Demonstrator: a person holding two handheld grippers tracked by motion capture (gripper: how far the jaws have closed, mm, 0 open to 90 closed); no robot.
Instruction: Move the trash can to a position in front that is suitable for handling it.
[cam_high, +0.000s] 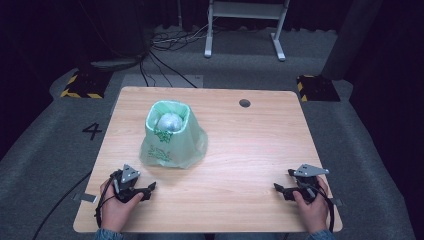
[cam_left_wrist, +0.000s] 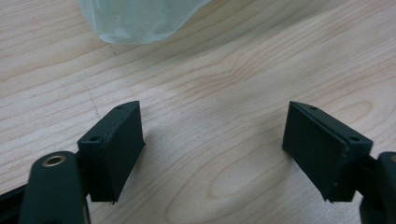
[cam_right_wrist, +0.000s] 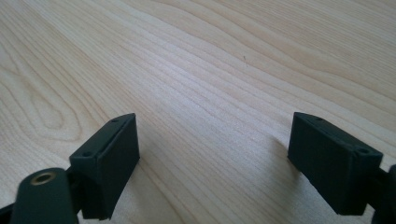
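Observation:
A pale green plastic bag (cam_high: 172, 136) stands upright on the wooden table (cam_high: 250, 145), left of centre, its mouth open. Inside it rests a shiny silver ball-like object (cam_high: 170, 121). My left gripper (cam_high: 149, 191) rests low on the table near the front left, held by a hand, with its jaws wide apart and nothing between them. The bag's lower edge (cam_left_wrist: 135, 21) shows just beyond it in the left gripper view. My right gripper (cam_high: 281, 190) sits at the front right, also open over bare wood (cam_right_wrist: 210, 93).
A round cable hole (cam_high: 244, 103) is in the table's far right part. Beyond the table lie floor cables (cam_high: 165, 45), a white frame's legs (cam_high: 245, 30) and yellow-black striped blocks (cam_high: 82, 85). A "4" (cam_high: 92, 131) is marked on the carpet.

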